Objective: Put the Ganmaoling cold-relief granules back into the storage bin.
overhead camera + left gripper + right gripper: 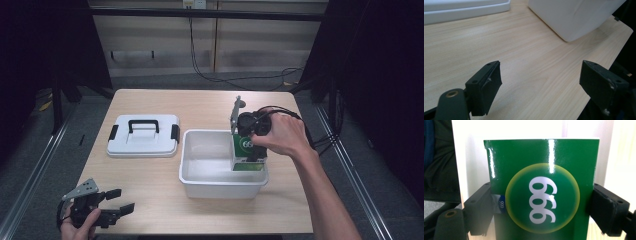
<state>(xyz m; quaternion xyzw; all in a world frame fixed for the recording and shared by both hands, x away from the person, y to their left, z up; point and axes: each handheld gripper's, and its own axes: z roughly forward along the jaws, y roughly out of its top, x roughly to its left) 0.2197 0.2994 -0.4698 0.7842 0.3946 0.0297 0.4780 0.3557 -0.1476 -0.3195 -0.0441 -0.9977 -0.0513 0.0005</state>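
Inside white plastic bin [200,175]: right gripper [252,150] clamps glossy green box [541,187]; left gripper [541,85] wide over wood-grain table [524,57].

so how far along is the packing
Done: the lid is off, lying beside the open white bin. In hand: the right tongs grip a green box at the bin's right end. Left: letting go and probably putting the lid on; the left tongs are open, idle.

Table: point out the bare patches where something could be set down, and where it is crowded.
Bare wood runs along the far edge of the table behind the lid and the white bin, and across the near left between the lid and the left tongs. It is crowded at the bin's right end, where the right tongs grip the green box.
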